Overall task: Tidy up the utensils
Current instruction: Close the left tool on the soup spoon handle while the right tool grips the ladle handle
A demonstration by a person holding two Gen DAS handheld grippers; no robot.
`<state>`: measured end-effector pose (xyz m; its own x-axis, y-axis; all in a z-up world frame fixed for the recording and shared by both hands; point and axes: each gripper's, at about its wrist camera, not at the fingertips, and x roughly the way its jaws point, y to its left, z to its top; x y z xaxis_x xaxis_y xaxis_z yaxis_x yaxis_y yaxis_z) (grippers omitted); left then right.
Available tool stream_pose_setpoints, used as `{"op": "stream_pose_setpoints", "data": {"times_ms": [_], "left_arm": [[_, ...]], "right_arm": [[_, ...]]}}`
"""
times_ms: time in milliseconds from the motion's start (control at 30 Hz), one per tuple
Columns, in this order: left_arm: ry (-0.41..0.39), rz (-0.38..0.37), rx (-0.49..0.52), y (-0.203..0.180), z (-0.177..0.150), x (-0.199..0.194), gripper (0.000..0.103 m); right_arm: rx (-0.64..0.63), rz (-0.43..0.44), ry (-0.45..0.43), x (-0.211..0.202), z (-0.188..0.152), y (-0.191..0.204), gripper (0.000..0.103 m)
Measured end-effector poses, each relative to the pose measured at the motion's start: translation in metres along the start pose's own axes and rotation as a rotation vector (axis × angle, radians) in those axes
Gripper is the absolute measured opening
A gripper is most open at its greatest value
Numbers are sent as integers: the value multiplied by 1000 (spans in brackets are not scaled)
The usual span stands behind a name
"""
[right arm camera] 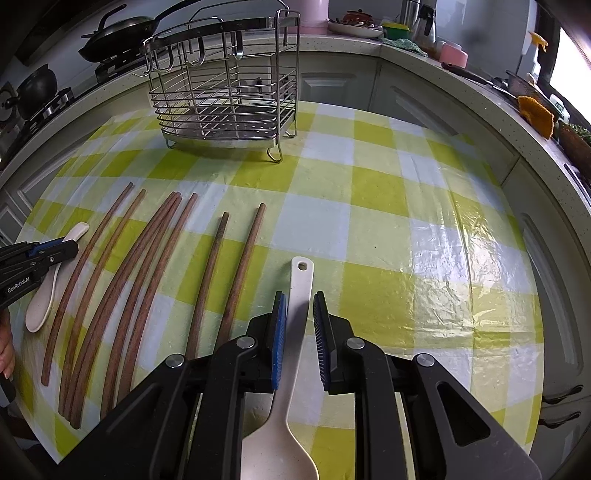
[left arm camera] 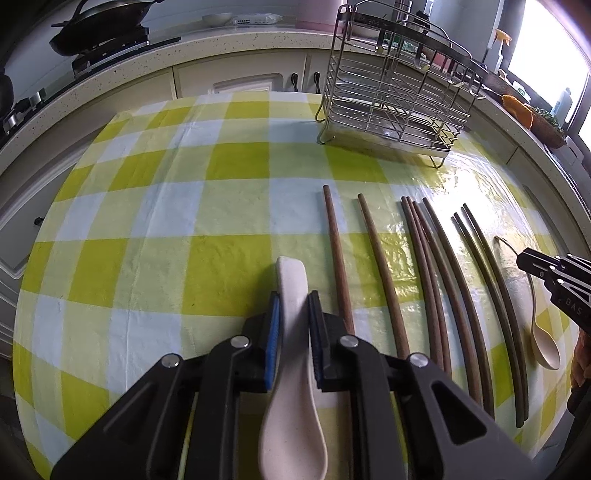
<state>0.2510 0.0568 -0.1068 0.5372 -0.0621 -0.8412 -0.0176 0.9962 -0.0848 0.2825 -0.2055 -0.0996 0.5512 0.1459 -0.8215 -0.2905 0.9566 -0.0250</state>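
My left gripper (left arm camera: 294,301) is shut on the handle of a white soup spoon (left arm camera: 291,354); it also shows in the right wrist view (right arm camera: 44,291) at the far left. My right gripper (right arm camera: 300,306) straddles the handle of a cream long-handled spoon (right arm camera: 300,295) with a gap on the right side, so it is open around it. That spoon also shows in the left wrist view (left arm camera: 541,339). Several brown chopsticks (right arm camera: 147,280) lie in a row between the two spoons. A wire utensil rack (right arm camera: 229,99) stands at the back of the table.
The table has a yellow and white checked cloth (right arm camera: 388,221). Behind it runs a kitchen counter (right arm camera: 424,62) with a wok on a stove (left arm camera: 99,29), bowls and cups. The rack also shows in the left wrist view (left arm camera: 395,99).
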Motion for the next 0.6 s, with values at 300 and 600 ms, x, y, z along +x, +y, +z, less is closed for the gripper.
{"op": "stream_pose_setpoints", "data": {"times_ms": [300, 600], "left_arm": [[-73, -6, 41, -7, 5, -27, 14], [-115, 4, 53, -9, 6, -45, 14]], "right_arm": [[5, -7, -80, -25, 1, -2, 8], [-8, -2, -116, -47, 4, -3, 6]]}}
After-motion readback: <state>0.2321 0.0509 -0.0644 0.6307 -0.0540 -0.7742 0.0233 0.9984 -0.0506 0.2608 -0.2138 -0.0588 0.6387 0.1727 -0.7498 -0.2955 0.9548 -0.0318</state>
